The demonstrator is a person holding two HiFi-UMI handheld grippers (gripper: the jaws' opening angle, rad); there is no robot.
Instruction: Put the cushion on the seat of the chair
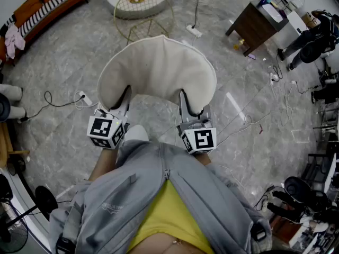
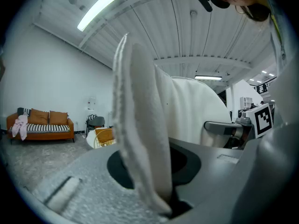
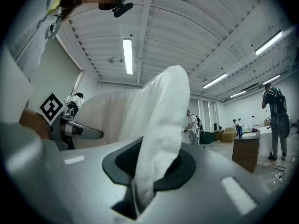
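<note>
holding the cream cushion [image 1: 157,70] out in front above the grey floor [image 1: 63,67], lying roughly flat in the head view. pinching its near edge on the left side with the left claw [image 1: 124,100], jaws squeezed almost together with only the fabric between them. pinching the near edge on the right side with the right claw [image 1: 184,103], jaws pressed down on the fabric in the same way. showing, in the left gripper view, the cushion rising edge-on straight out of the jaws and filling the middle. showing the same in the right gripper view, with the fabric bunching where the jaws are biting. spacing the two claws well apart, one at each near corner, with the cushion spreading away from both. pointing the far edge toward a gold wire frame [image 1: 143,9] standing on the floor beyond, not touching it; cannot tell whether that is the chair. showing also an orange sofa [image 1: 42,7] at upper left, a dark wooden counter [image 1: 254,25] at upper right, a person [image 1: 312,36] standing just past it, and cables [image 1: 63,103] trailing over the floor.
</note>
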